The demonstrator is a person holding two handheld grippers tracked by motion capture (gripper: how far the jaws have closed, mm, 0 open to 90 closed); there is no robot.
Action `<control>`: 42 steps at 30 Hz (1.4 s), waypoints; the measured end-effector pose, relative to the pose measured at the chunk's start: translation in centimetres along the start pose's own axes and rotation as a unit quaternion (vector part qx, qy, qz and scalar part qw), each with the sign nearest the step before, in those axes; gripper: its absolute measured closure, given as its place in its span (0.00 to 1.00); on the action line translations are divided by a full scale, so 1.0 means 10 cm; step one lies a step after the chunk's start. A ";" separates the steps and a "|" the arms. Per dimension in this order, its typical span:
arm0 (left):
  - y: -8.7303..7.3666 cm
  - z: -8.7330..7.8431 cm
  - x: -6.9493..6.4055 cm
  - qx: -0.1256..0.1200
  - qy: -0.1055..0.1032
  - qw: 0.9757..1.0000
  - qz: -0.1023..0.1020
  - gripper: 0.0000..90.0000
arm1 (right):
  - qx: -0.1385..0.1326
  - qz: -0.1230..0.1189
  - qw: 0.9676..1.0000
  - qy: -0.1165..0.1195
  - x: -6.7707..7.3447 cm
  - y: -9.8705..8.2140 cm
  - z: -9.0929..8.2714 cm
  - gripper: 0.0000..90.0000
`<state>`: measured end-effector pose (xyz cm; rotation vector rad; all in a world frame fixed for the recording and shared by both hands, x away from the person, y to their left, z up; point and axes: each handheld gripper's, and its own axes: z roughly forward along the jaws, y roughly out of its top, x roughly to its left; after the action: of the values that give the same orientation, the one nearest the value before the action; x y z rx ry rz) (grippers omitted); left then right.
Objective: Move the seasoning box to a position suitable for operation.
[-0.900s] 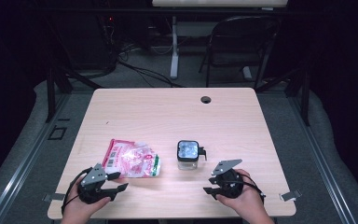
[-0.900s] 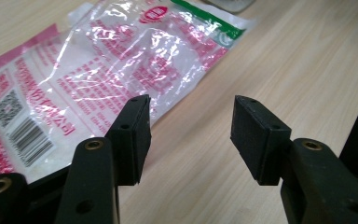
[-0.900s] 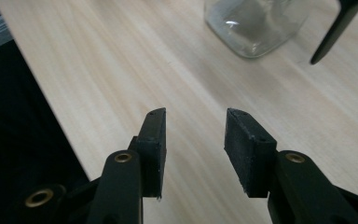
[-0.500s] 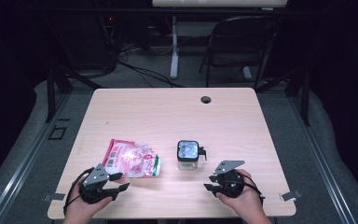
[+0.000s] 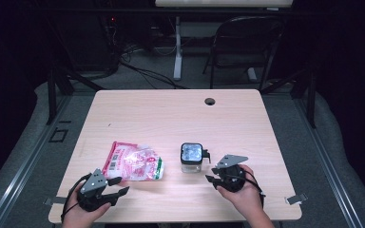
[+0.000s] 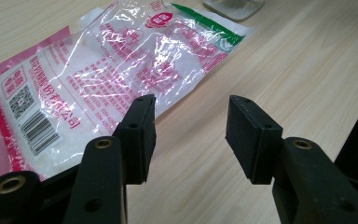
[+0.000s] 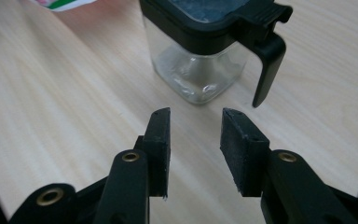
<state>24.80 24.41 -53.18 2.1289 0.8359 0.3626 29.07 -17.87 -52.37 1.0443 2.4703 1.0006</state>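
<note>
Hovering low over the desk [image 5: 171,114], the left gripper [image 5: 116,186] holds its jaws apart with nothing between them, the crinkled pink-and-clear packet [image 6: 116,79] lying flat just ahead and left of them. Over to the right gripper [image 7: 193,140]: jaws apart too, empty, pointing at the small clear jar [image 7: 200,70] with its black lid [image 5: 191,152] and handle [image 7: 266,70], just ahead on the desk, untouched.

From above the near edge we look forward and down over the table [image 5: 171,114]. Our 2 gripper cameras sit low and close; both catch the jar [image 7: 200,60] and bag [image 6: 102,79].
</note>
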 end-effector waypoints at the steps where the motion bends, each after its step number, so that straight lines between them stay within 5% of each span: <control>1: -0.01 -0.02 -0.01 0.001 0.001 1.000 0.000 0.60 | 0.001 -0.003 1.000 -0.007 0.00 0.02 0.03 0.71; 10: -0.14 -0.24 0.04 -0.026 0.022 0.999 -0.033 0.63 | 0.002 0.003 0.999 -0.041 -0.20 0.13 0.23 0.68; 20: -0.25 -0.39 0.13 -0.048 0.051 0.996 -0.063 0.64 | -0.001 0.009 0.999 -0.052 -0.37 0.19 0.50 0.68; 42: -0.32 -0.39 0.10 -0.042 0.058 0.996 -0.054 0.62 | -0.015 0.002 0.998 -0.057 -0.37 0.22 0.60 0.83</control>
<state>22.11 28.84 -53.20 1.9915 0.9801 0.4601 35.73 -16.52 -55.24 1.0661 2.3557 0.9484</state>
